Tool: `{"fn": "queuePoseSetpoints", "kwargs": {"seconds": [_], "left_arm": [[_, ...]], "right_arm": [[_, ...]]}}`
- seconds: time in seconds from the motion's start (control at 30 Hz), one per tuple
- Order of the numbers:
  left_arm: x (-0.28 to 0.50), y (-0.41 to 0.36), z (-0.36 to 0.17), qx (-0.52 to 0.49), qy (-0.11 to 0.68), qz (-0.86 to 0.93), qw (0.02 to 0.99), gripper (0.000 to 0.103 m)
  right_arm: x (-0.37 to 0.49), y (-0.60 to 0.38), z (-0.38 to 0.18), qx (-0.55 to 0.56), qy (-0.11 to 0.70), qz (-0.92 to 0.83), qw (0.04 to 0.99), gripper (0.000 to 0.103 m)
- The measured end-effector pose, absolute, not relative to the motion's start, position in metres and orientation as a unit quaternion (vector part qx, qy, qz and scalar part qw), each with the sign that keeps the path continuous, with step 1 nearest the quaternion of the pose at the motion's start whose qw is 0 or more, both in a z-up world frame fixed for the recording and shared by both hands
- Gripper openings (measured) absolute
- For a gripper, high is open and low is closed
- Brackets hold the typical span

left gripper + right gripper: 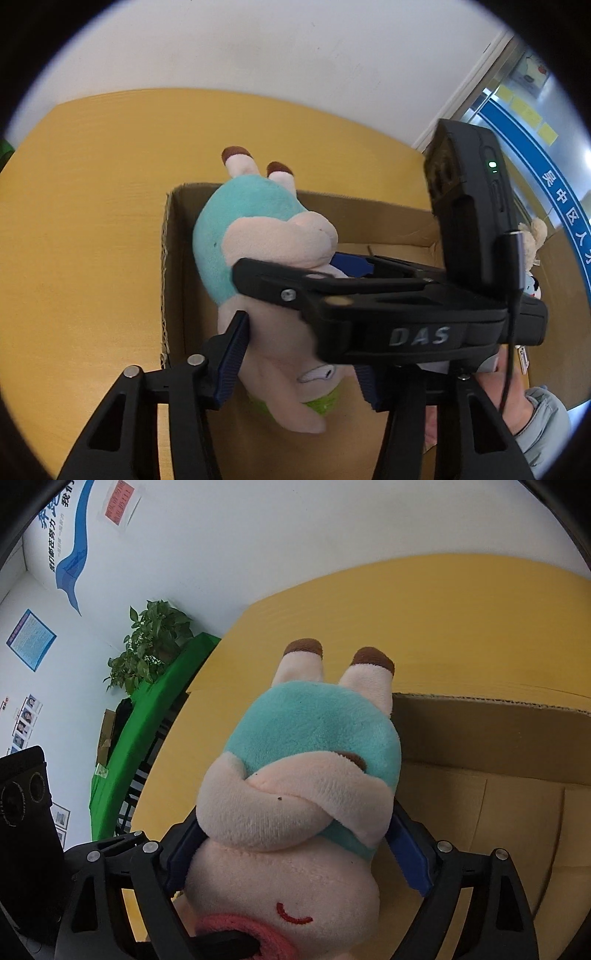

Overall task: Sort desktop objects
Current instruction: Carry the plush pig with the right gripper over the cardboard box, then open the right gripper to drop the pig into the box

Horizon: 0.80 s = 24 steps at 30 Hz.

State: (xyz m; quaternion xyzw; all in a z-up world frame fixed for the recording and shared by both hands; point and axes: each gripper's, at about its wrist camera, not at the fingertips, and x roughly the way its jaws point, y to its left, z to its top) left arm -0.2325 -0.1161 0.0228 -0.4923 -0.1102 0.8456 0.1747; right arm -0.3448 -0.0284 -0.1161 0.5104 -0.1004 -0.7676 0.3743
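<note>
The plush pig toy (pixel 258 236) hangs upside down over the open cardboard box (pixel 173 258) on the yellow table (pixel 81 206). The left wrist view alone shows both tools: the left gripper (pixel 299 373) clasps the head with both blue pads, and the right gripper (pixel 332 273) crosses in front. The right wrist view shows the right gripper (pixel 295 845) spread wide around the toy's neck, pressure unclear, plus a potted plant (pixel 151 642).

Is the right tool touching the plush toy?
Touching: the right wrist view shows the plush toy filling the right tool, pads pressed against both its sides.
</note>
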Motion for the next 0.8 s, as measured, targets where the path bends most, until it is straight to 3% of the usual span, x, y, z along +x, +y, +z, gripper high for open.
{"fn": "queuePoseSetpoints", "kwargs": {"seconds": [0.13, 0.27, 0.37, 0.43, 0.47, 0.8], "left_arm": [[-0.234, -0.123, 0.019, -0.496, -0.12, 0.842, 0.175, 0.043], [-0.229, -0.117, 0.017, -0.495, -0.115, 0.843, 0.173, 0.043], [-0.237, -0.093, 0.024, -0.496, -0.112, 0.844, 0.171, 0.046], [-0.254, -0.079, 0.021, -0.499, -0.113, 0.844, 0.163, 0.047], [-0.254, -0.076, 0.023, -0.499, -0.116, 0.843, 0.162, 0.047], [-0.257, -0.085, 0.005, -0.496, -0.11, 0.85, 0.138, 0.046]], "right_arm": [[-0.347, -0.004, -0.109, 0.497, -0.144, -0.761, 0.391, 0.091], [-0.346, -0.006, -0.117, 0.53, -0.097, -0.76, 0.364, 0.091], [-0.344, -0.002, -0.13, 0.542, -0.126, -0.741, 0.376, 0.088], [-0.345, -0.002, -0.136, 0.548, -0.167, -0.715, 0.4, 0.071], [-0.344, -0.003, -0.137, 0.549, -0.175, -0.709, 0.407, 0.068], [-0.339, -0.005, -0.151, 0.575, -0.262, -0.656, 0.414, 0.071]]}}
